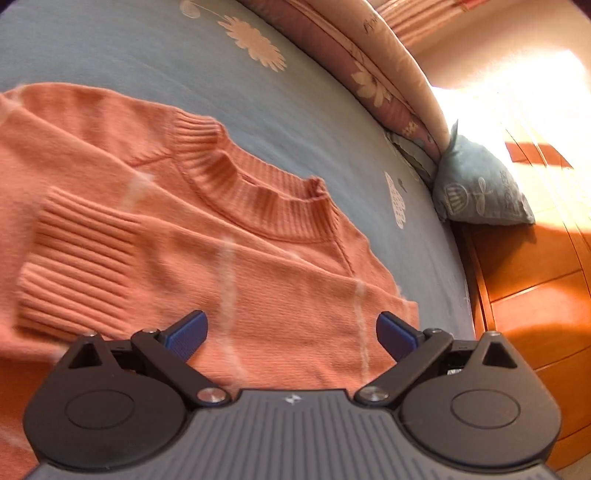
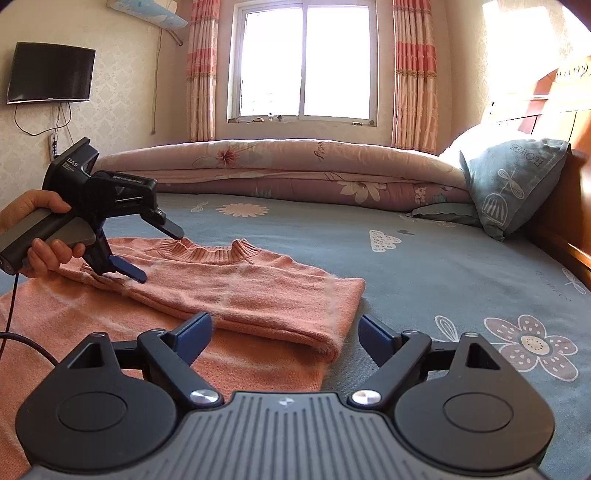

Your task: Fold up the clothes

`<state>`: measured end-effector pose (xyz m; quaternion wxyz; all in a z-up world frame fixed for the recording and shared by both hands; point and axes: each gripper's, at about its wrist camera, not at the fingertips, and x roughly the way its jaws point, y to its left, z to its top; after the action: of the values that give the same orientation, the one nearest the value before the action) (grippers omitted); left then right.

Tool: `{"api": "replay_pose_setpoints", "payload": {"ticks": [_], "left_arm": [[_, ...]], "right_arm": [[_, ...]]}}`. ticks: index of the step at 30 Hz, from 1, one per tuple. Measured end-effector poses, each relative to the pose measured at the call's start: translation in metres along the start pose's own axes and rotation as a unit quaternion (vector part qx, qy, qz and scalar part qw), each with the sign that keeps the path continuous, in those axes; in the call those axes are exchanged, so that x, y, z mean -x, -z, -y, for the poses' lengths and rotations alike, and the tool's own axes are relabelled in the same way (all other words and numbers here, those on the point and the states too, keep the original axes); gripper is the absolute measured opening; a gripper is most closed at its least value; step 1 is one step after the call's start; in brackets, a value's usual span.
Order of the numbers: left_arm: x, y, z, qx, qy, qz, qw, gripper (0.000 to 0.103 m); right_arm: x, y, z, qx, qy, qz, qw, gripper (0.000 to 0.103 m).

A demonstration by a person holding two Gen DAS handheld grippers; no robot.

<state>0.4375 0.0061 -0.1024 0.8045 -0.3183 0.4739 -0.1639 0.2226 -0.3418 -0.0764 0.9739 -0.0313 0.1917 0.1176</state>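
the bed filled most of the room, its blue-grey sheet printed with pale flowers and little clouds, and sun fell hard across the head end at about 2 o'clock. behind it, at 12 o'clock, stood a bright window with striped pink curtains on both sides, and below the sill a rolled floral quilt lay along the far edge of the mattress. a blue pillow with a flower print leaned against the wooden headboard at 2 o'clock. on the wall at 10 o'clock hung a dark television, with wires dangling under it and an air conditioner higher up. the orange sweater lay flat on the sheet in the near left part of the bed, collar pointing toward the quilt, one side doubled over the body so a thick fold ran toward 4 o'clock. in the left wrist view a ribbed cuff rested on the chest below the collar. the left gripper, held by a hand, hung over the sweater near the collar at 9 o'clock, its blue-padded fingers spread apart with nothing between them, the lower one close above the knit. the right gripper was nearest me, jaws wide and empty, just short of the folded edge. a black cable trailed across the lower cloth at 8 o'clock.
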Motion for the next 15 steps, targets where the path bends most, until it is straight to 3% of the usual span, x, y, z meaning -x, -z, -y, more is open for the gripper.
{"api": "replay_pose_setpoints", "payload": {"ticks": [9,12,15], "left_arm": [[0.039,-0.02,-0.021,0.037,-0.016,0.076,0.9963,0.097],[0.023,-0.025,-0.005,0.01,0.006,0.059,0.9982,0.097],[0.002,-0.026,0.002,-0.016,-0.027,0.038,0.9988,0.097]], "right_arm": [[-0.001,-0.004,-0.014,0.014,-0.008,0.006,1.0,0.093],[-0.004,-0.004,-0.018,0.017,-0.012,0.003,1.0,0.093],[-0.007,-0.004,-0.021,0.02,-0.012,0.0,1.0,0.093]]}}
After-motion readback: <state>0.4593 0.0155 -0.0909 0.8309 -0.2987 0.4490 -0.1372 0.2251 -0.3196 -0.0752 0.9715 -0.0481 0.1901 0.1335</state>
